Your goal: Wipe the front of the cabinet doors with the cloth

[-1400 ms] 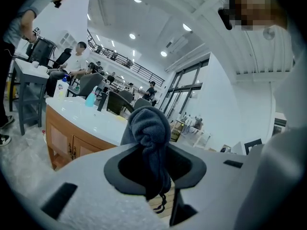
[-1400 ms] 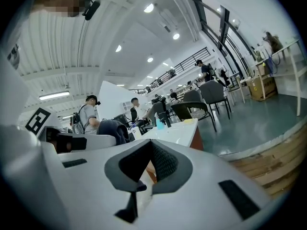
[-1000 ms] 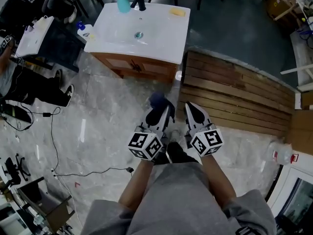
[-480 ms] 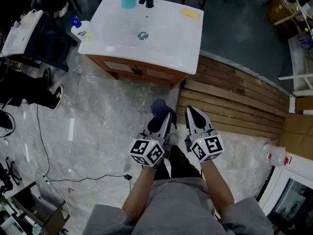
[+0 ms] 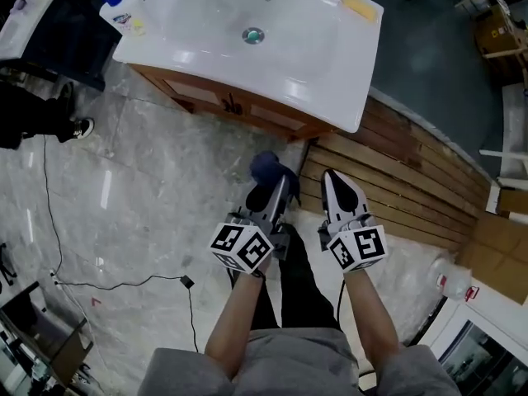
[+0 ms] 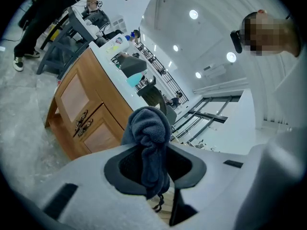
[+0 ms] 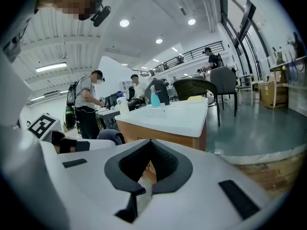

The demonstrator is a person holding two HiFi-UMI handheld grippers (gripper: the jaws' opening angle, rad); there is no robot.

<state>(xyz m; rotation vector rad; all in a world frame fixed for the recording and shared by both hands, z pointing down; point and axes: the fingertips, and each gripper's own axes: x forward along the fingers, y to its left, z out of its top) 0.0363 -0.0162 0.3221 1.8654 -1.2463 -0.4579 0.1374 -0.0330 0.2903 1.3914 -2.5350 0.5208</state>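
Your left claw [image 5: 275,185] grips the blue cloth [image 6: 149,140], facing the cabinet doors [image 6: 76,97]; your right claw [image 5: 334,180] is closed, empty.

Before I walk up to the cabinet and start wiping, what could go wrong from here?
1. The cloth is a bunched wad pinched in the left gripper. Pressed against the cabinet doors, it may slip out or wipe only a narrow strip.
2. The metal handles where the doors meet could snag the cloth.
3. A cable lies on the floor to the left, so watch your footing.
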